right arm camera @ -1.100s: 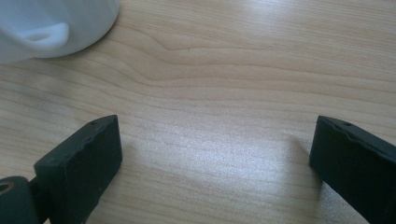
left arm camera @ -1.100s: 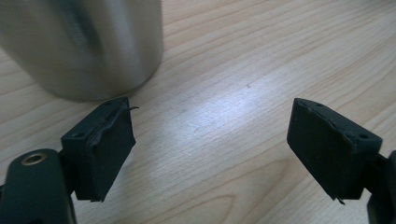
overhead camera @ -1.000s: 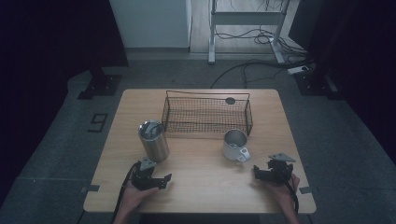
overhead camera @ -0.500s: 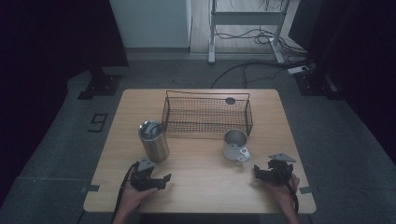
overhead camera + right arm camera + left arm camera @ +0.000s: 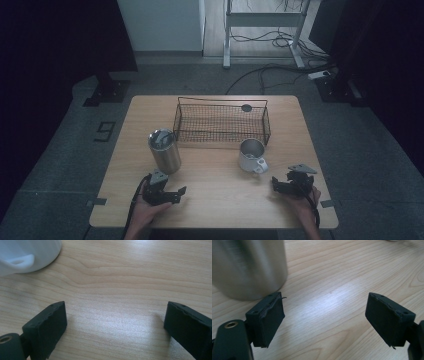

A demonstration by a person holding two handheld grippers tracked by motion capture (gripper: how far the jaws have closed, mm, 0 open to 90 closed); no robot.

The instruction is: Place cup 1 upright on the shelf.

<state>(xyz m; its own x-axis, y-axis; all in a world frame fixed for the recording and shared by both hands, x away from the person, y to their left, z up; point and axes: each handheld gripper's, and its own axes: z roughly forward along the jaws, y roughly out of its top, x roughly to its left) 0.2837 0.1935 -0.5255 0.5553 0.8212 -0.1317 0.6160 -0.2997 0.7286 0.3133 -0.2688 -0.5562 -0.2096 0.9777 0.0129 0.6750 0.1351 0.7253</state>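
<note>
High view: your left gripper gapes empty just below the steel tumbler; your right gripper gapes empty beside the white mug.

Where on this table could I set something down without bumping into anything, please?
The widest bare wood lies along the near edge, between the left gripper and the right gripper. A narrower patch sits between the steel tumbler and the white mug. It is crowded at the wire basket, close behind both cups.
</note>
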